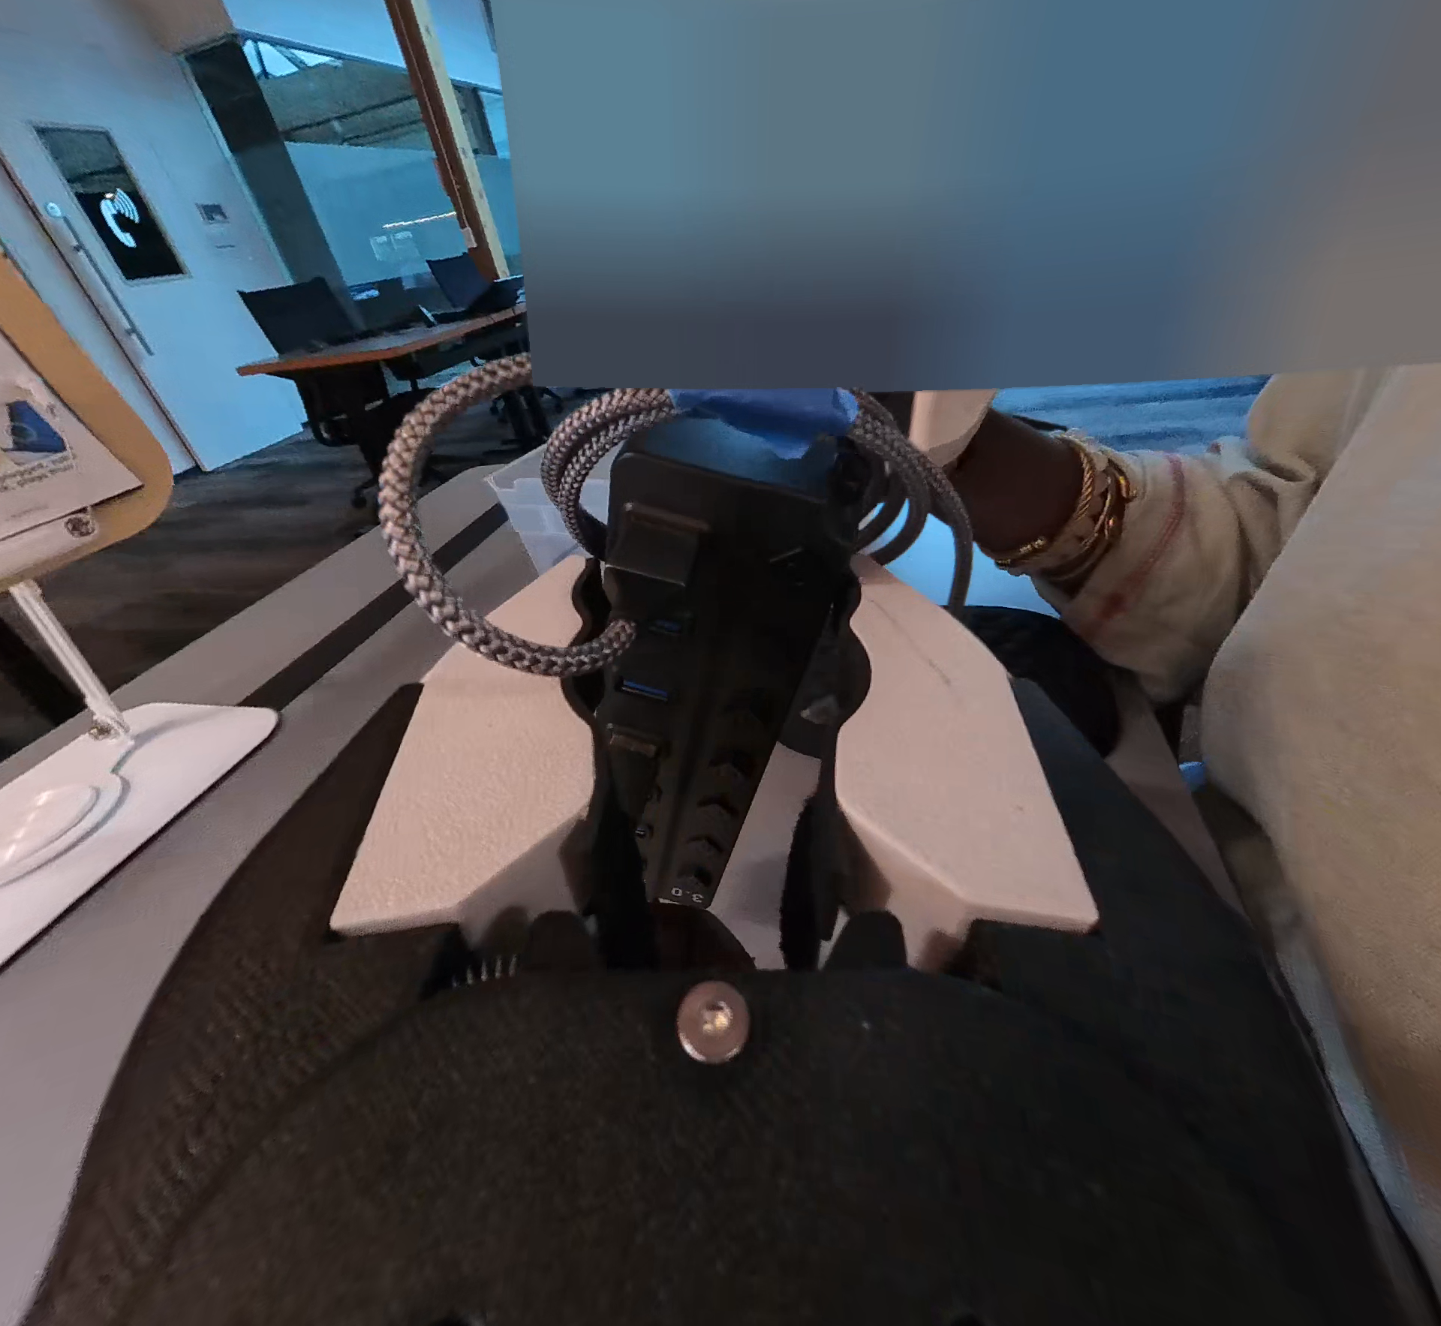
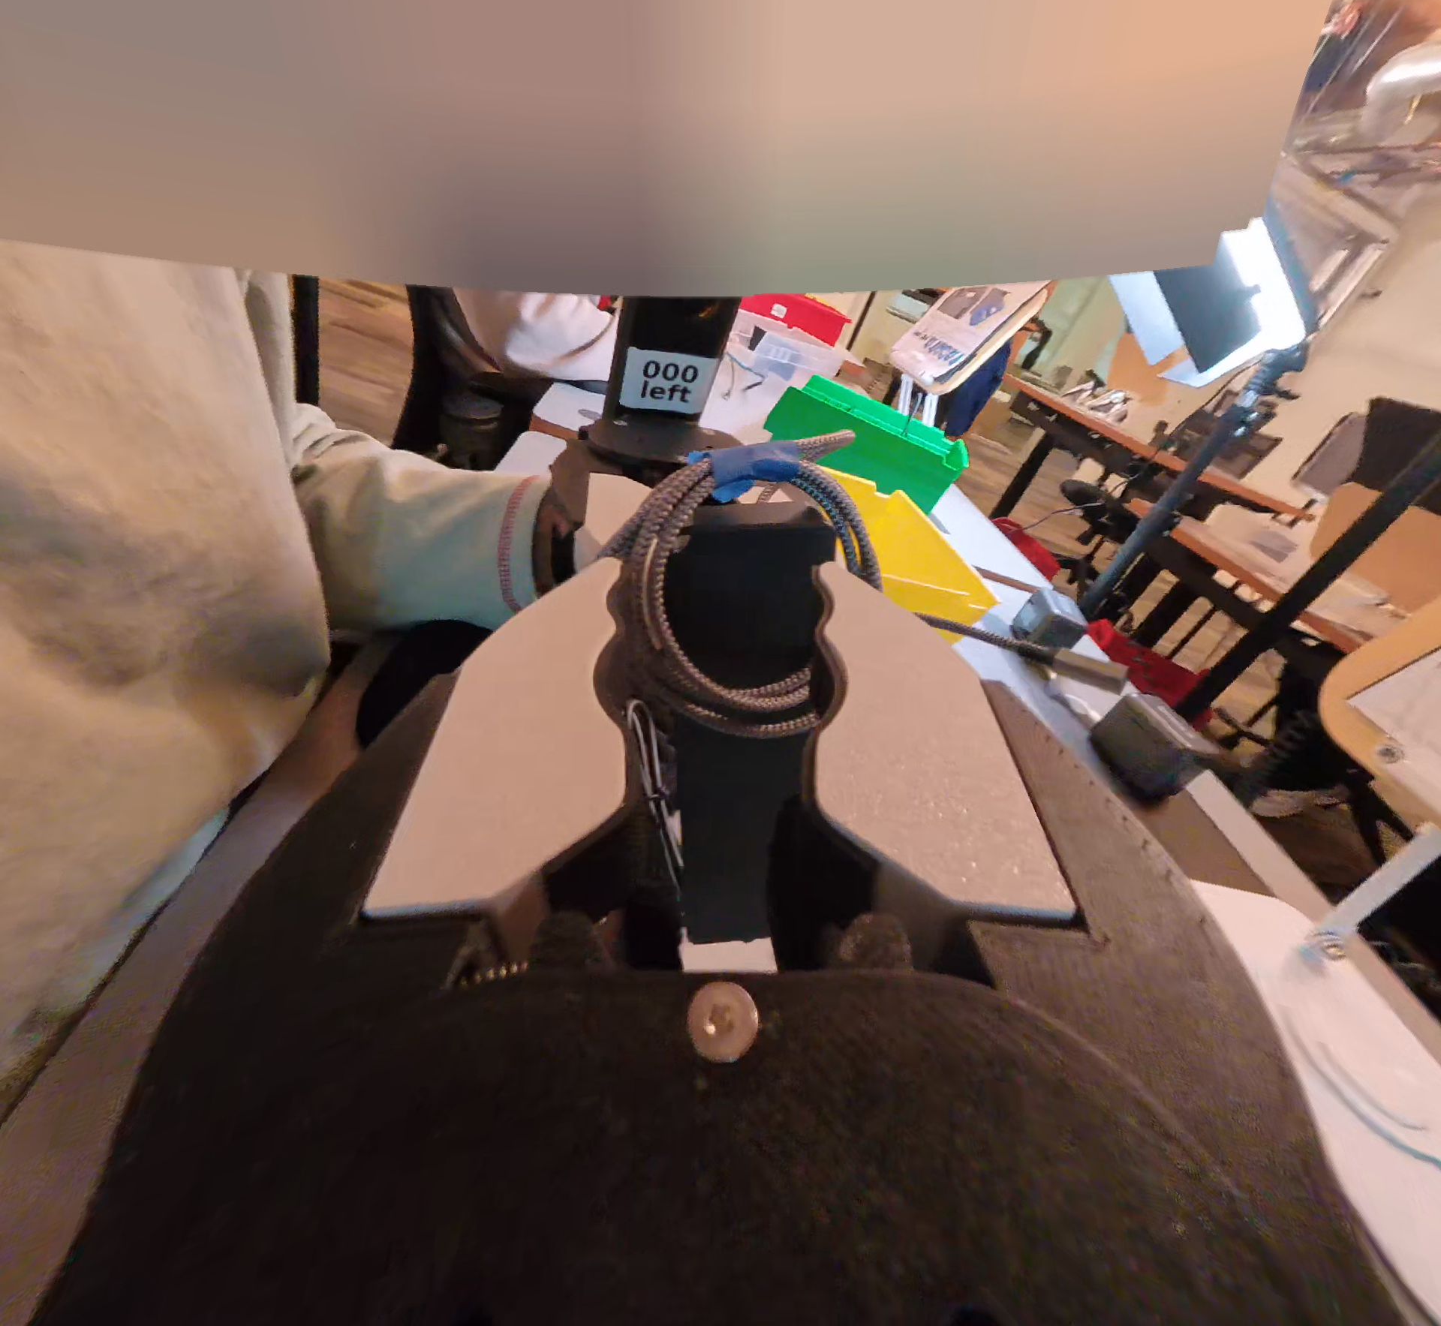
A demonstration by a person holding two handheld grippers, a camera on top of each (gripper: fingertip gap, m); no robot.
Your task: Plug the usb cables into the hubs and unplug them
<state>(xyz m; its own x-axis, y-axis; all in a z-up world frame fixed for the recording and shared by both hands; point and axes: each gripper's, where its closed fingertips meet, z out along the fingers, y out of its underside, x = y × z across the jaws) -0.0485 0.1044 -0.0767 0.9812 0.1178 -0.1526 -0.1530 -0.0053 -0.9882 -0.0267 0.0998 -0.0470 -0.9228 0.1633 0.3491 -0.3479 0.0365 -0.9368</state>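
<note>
Green bin (image 2: 865, 435) behind yellow bin (image 2: 920, 556); red bin (image 2: 791, 315) farther back.

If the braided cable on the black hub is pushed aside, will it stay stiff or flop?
The braided cable probably flexes but springs back: it holds open loops around the hub instead of hanging limp. The blue tape binds its coils, so they would likely shift together. The left gripper is clamping the hub, so it should stay put.

R gripper (image 2: 721, 634): clamped on black hub (image 2: 733, 813) w/ braided cable (image 2: 702, 680) coiled, blue tape (image 2: 748, 474) atop. Yellow bin (image 2: 920, 556), green bin (image 2: 865, 431) beyond hub.
</note>
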